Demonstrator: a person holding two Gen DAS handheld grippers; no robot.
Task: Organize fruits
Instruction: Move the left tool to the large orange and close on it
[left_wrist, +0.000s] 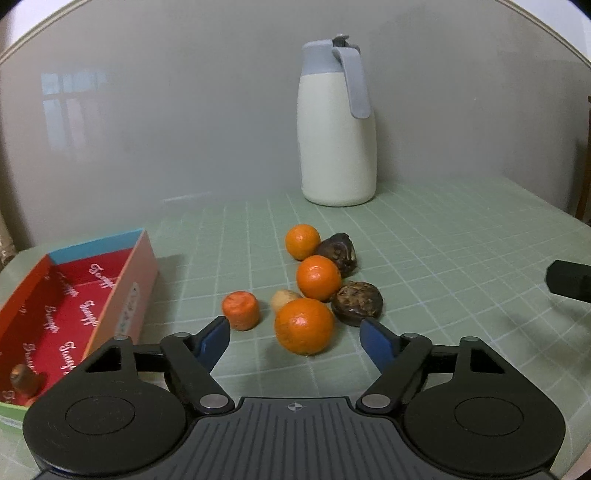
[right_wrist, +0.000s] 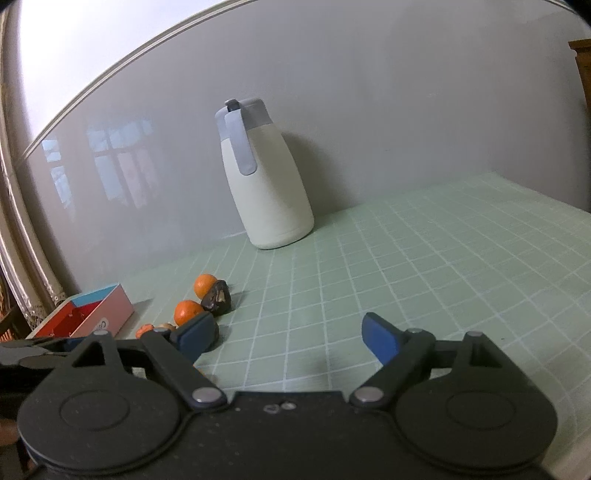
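In the left wrist view my left gripper (left_wrist: 295, 338) is open, its blue fingertips on either side of the nearest orange (left_wrist: 304, 326) without touching it. Behind lie two more oranges (left_wrist: 318, 277) (left_wrist: 302, 236), two dark brown fruits (left_wrist: 357, 303) (left_wrist: 338, 253), a small tan fruit (left_wrist: 283, 299) and an orange carrot stub (left_wrist: 241, 309). A red open box (left_wrist: 70, 306) at left holds one small brown fruit (left_wrist: 23, 378). My right gripper (right_wrist: 290, 334) is open and empty over the green mat, right of the pile (right_wrist: 189, 311).
A white jug with a grey lid (left_wrist: 337, 125) stands at the back against the grey wall, also seen in the right wrist view (right_wrist: 264, 177). The green gridded mat (right_wrist: 424, 266) covers the table. The right gripper's tip (left_wrist: 569, 280) shows at the left view's right edge.
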